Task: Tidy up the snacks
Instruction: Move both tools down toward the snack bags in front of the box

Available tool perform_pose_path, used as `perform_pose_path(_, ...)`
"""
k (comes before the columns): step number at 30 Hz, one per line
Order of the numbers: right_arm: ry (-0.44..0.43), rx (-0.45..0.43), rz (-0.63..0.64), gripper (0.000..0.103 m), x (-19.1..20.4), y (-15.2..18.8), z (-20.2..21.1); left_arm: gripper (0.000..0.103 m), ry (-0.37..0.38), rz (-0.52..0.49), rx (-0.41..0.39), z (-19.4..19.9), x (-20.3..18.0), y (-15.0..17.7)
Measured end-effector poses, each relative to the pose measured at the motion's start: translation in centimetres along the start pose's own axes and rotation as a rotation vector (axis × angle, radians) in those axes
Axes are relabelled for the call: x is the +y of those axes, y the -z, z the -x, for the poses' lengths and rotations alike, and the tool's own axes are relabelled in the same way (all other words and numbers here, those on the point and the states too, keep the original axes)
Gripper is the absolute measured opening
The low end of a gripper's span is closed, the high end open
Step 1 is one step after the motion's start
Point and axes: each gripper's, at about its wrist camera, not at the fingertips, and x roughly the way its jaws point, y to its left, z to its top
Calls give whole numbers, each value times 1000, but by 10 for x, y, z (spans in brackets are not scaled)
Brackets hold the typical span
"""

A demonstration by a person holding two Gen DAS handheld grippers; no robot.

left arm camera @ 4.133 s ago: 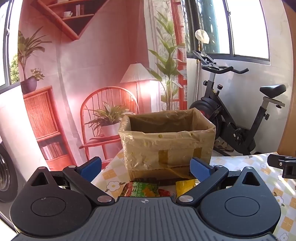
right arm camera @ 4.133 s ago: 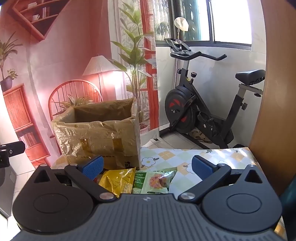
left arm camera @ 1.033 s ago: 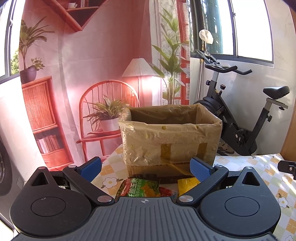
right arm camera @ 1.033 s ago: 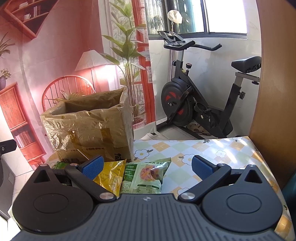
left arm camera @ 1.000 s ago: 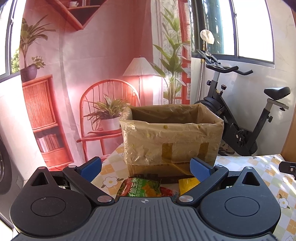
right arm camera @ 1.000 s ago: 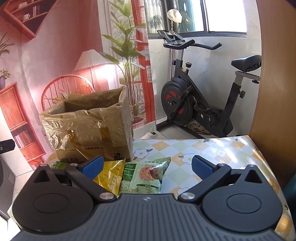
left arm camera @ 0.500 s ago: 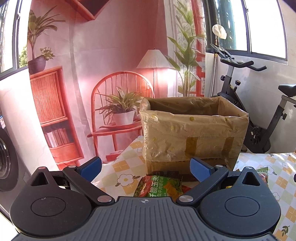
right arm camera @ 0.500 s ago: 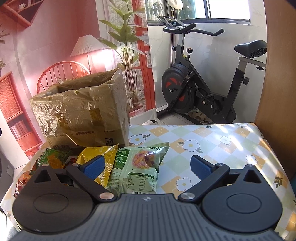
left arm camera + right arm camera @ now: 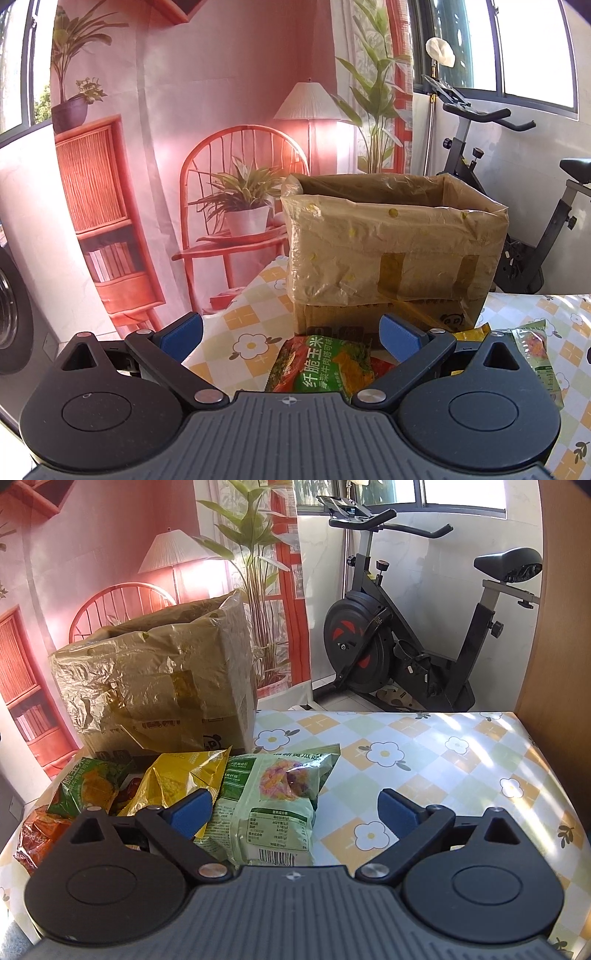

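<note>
Several snack packets lie in front of a plastic-lined cardboard box on the flowered tablecloth. My right gripper hovers just above a pale green packet. Its jaws are closing but still wide, and the packet lies under the gap without the pads pressing it. A yellow packet sits beside the left pad. My left gripper is open above a green and red packet, with the box right behind it. An orange packet lies at the table's left edge.
An exercise bike stands beyond the table's far edge. A wooden panel borders the table on the right. A washing machine is at the left. Bare cloth stretches to the right of the packets.
Both grippers have sunk toward the packets and tilted down, so more of the table shows. The left one has shifted left; the box now sits right of its centre.
</note>
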Motion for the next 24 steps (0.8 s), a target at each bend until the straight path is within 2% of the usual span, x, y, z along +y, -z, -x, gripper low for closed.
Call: perform_pose_path(24,10,21,27,98,2,10,-18,102,22,14,34,-21,6,16)
